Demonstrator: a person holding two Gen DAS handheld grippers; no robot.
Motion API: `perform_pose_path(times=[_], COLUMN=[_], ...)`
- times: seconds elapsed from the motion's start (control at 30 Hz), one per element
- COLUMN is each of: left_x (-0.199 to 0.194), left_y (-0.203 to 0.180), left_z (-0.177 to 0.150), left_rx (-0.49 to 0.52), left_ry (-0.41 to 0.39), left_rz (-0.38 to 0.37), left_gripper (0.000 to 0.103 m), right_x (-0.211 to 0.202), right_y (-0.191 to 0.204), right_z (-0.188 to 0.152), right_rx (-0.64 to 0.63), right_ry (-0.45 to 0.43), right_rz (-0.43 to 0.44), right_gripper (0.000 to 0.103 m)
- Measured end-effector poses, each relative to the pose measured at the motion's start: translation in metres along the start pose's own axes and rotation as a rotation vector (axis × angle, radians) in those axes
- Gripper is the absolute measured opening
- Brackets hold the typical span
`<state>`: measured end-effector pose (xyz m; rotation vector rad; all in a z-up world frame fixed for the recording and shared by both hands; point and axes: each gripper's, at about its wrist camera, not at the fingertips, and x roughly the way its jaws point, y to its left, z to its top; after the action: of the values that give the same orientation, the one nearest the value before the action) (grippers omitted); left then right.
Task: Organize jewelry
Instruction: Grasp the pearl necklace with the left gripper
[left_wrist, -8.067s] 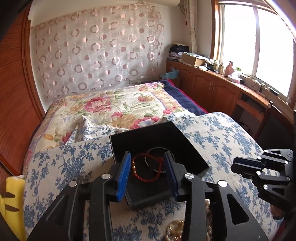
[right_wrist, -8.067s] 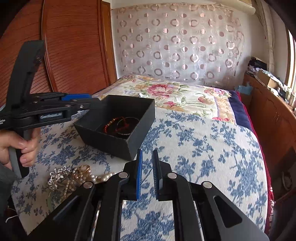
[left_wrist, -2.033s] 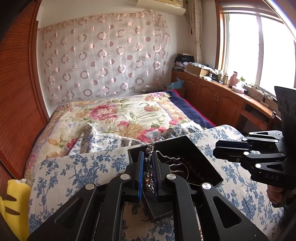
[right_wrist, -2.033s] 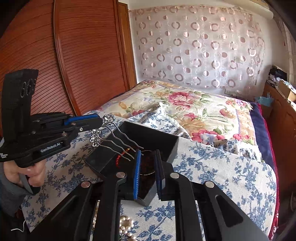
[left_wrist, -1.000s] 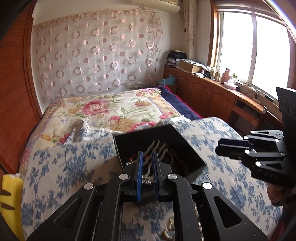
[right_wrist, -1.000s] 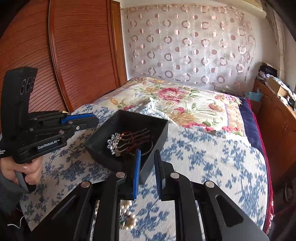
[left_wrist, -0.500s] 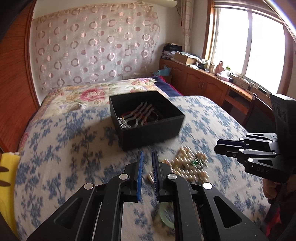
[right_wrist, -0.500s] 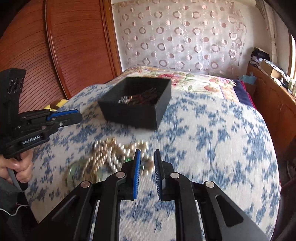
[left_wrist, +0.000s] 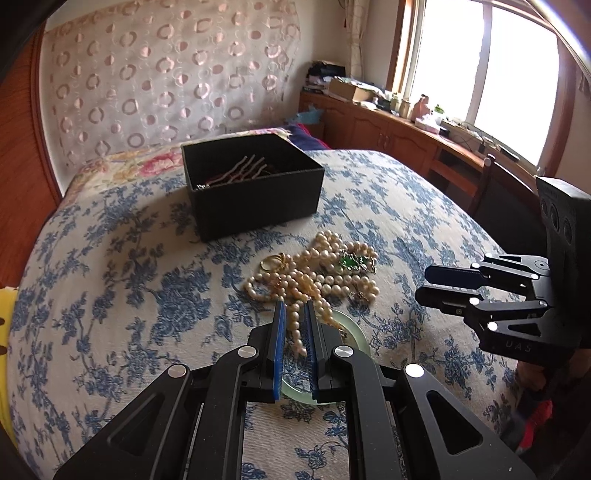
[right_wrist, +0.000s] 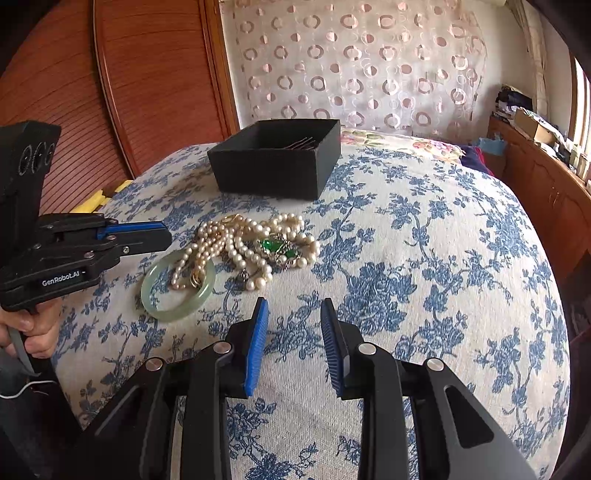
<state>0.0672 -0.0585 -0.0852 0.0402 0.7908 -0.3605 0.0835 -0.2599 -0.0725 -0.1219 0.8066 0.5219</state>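
Observation:
A black box (left_wrist: 255, 199) stands on the bed with a silver hair comb (left_wrist: 240, 173) inside. In front of it lies a heap of pearl necklaces (right_wrist: 236, 243) with a green pendant (right_wrist: 275, 247), a gold ring (left_wrist: 269, 263) and a pale jade bangle (right_wrist: 177, 310). My left gripper (left_wrist: 294, 310) hovers over the bangle and a pearl strand, shut and holding nothing. My right gripper (right_wrist: 293, 306) hangs over bare cloth just in front of the heap. Its jaws are opening and nothing is between them.
The bed carries a blue-flowered cloth (right_wrist: 424, 258) that drops off at the right and near edges. A wooden wardrobe (right_wrist: 147, 74) rises on the left, and low cabinets (left_wrist: 399, 136) run under the window. A hand (right_wrist: 33, 332) grips the left tool's handle.
Both grippers have drawn back from the box and sunk toward the jewellery heap. The right jaws have spread apart. The left jaws have stayed shut.

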Motion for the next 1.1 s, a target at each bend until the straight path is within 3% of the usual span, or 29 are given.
perform_pose_path(times=[0.6,0.7,1.1], left_x=[0.029,0.028,-0.03], left_y=[0.001,0.001,0.017], left_z=[0.007,0.007,0.015], left_rx=[-0.002,0.01,-0.04], left_ry=[0.055,0.054,-0.095], left_rz=[0.016,0.023,0.044], left_gripper=[0.009,0.005,0.004], right_x=[-0.004,-0.004,-0.001], right_y=[0.001,0.001,0.002], right_z=[-0.004,-0.004,-0.003], right_rx=[0.003,0.0,0.001], right_ry=[-0.028,-0.026,-0.016], right_rz=[0.009,0.011,0.008], right_gripper=[0.032,0.032,0.032])
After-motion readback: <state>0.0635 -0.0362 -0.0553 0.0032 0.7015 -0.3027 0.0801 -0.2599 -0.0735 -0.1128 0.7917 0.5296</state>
